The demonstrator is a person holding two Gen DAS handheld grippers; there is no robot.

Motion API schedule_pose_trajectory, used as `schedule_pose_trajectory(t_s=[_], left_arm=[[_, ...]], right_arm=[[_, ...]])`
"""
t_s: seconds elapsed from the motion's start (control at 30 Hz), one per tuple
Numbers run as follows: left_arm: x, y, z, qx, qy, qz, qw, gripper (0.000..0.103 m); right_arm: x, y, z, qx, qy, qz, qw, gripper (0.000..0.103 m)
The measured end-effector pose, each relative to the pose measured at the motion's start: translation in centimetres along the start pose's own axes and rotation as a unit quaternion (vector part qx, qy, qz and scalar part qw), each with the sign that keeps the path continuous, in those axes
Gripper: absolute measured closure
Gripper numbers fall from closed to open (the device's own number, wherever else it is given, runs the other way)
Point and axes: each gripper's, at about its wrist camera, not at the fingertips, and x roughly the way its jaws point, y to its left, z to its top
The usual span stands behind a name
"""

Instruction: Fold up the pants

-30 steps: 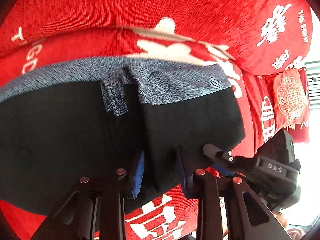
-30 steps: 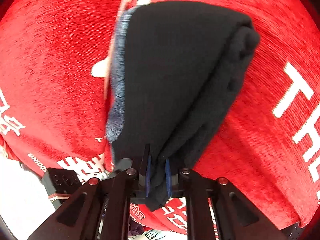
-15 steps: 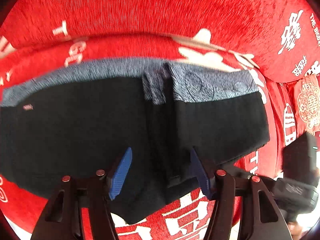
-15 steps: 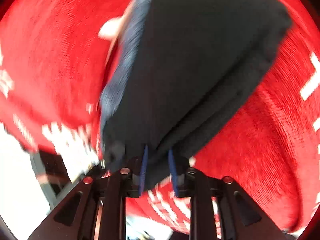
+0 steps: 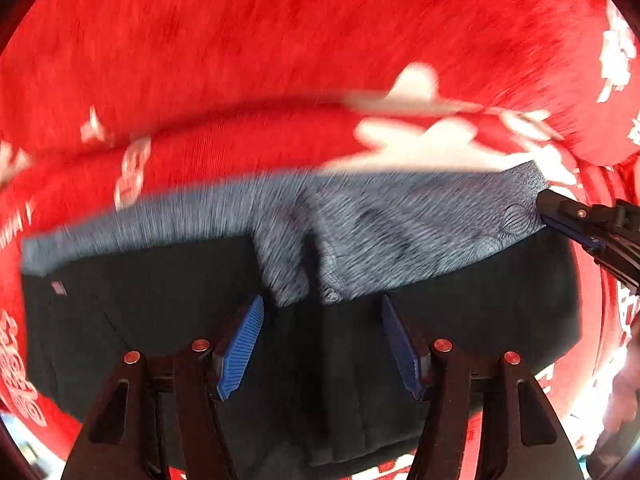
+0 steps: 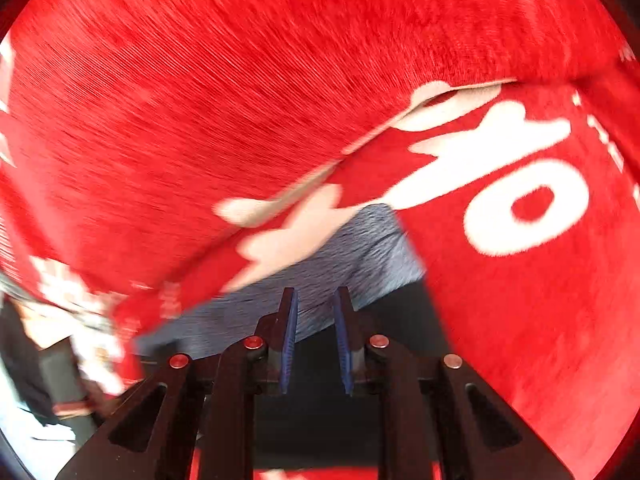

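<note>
Pants (image 5: pixel 160 312), black with a grey patterned waistband (image 5: pixel 400 236), lie folded on a red cover (image 5: pixel 280 60) printed with white characters; the cover drapes over a soft seat and its backrest, filling most of both views. In the left wrist view the black fabric spreads across the lower half, the waistband running along its far edge just below a large white character (image 5: pixel 424 148). The left gripper (image 5: pixel 320 344) hovers over the black cloth near the waistband's middle, its blue pads (image 5: pixel 240 348) spread wide and released, nothing between them. At the right end of the waistband, the right gripper (image 5: pixel 576 220) reaches in from the side. In the right wrist view, the right gripper (image 6: pixel 316 336) has its jaws set narrowly apart over the waistband edge (image 6: pixel 360 256); motion blur makes it impossible to tell whether cloth is pinched.
</note>
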Motion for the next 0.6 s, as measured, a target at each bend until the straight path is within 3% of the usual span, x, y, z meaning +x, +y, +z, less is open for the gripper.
schedule_pose_trajectory(t_s=[0.13,0.27,0.33,0.43,0.47,0.6], left_arm=[[-0.6,1.4,-1.5,0.005,-0.006,-0.018,0.9998,0.039],[-1.9,2.3,-2.3,0.012,-0.003,-0.030,0.9995,0.039],[-2.4,2.9,-2.6,0.009,-0.002,-0.057,0.9983,0.039],[-2.9,3.3,-3.1,0.003,-0.004,-0.126,0.9920,0.040],[-3.2,3.3,-3.3,0.005,-0.006,-0.153,0.9882,0.040],[-3.1,3.1,-3.7,0.012,-0.008,-0.203,0.9790,0.040]], right_arm=[[2.8,0.0,-1.6,-0.033,0.043,-0.002,0.999,0.082],[3.8,3.0,-3.4,-0.082,0.083,0.002,0.993,0.079],[3.9,4.0,-3.8,-0.072,0.098,0.028,0.992,0.078],[4.2,4.7,-4.2,-0.059,0.113,0.054,0.990,0.078],[4.3,5.3,-4.2,-0.064,0.116,0.066,0.989,0.078],[4.6,7.8,-4.6,-0.105,0.130,0.075,0.983,0.074]])
